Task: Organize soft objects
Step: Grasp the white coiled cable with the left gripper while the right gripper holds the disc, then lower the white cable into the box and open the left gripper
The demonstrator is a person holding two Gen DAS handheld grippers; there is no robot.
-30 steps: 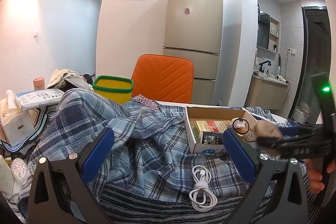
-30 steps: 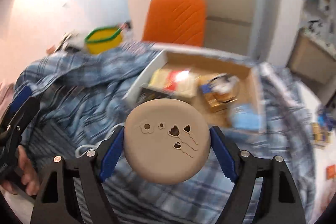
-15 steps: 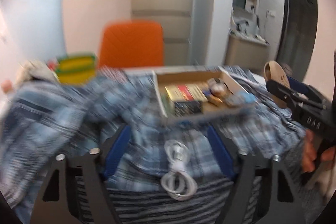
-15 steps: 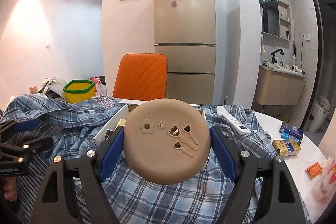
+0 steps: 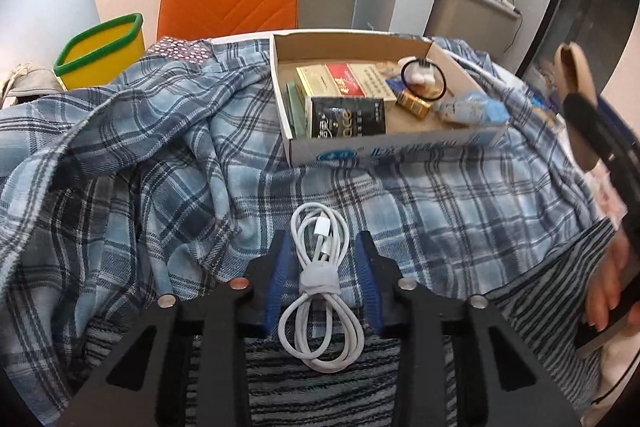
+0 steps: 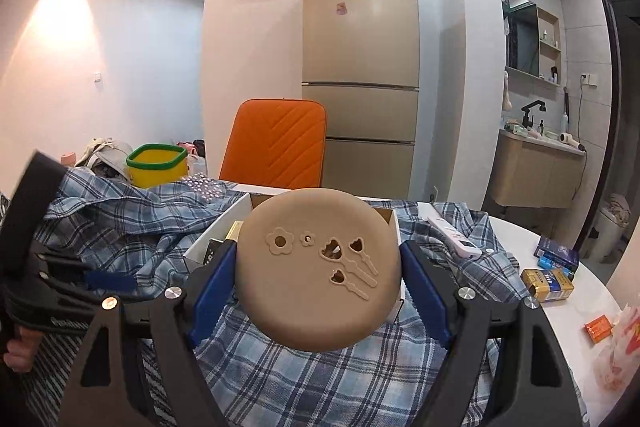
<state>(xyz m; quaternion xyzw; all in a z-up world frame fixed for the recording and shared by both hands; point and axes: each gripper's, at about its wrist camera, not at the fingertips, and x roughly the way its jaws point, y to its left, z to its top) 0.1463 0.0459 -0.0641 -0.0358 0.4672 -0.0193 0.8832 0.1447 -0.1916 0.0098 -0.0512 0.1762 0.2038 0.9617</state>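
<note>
The left tongs [image 5: 322, 275] hang low over the coiled white charging cable [image 5: 320, 291], their blue pads drawn in close on either side of the coil's wrapped middle — whether the pads actually press the cable cannot be told from this angle. The cable lies on the blue plaid shirt [image 5: 168, 147], which is spread in loose folds across the desk, with a grey striped cloth [image 5: 320, 387] just under the near end of the coil.

Beyond the cable an open cardboard box [image 5: 384, 147] sits on the shirt. It holds several small packets, a black sachet standing against the near wall, and a black hair tie [image 5: 423, 77] toward its back right part.

The right tongs [image 6: 318, 283] are clamped on a round tan silicone pad [image 6: 318, 271] with flower and heart cut-outs, held upright and facing the camera above the shirt, in front of the box. From the left wrist view the same pad shows edge-on at the far right.

An orange chair [image 6: 276, 143] stands behind the desk, and a yellow bin with a green rim [image 5: 102, 51] sits at the back left. On the bare white desk [image 6: 576, 303] to the right lie a white remote [image 6: 450, 237] — partly on the shirt — and some small boxes.
</note>
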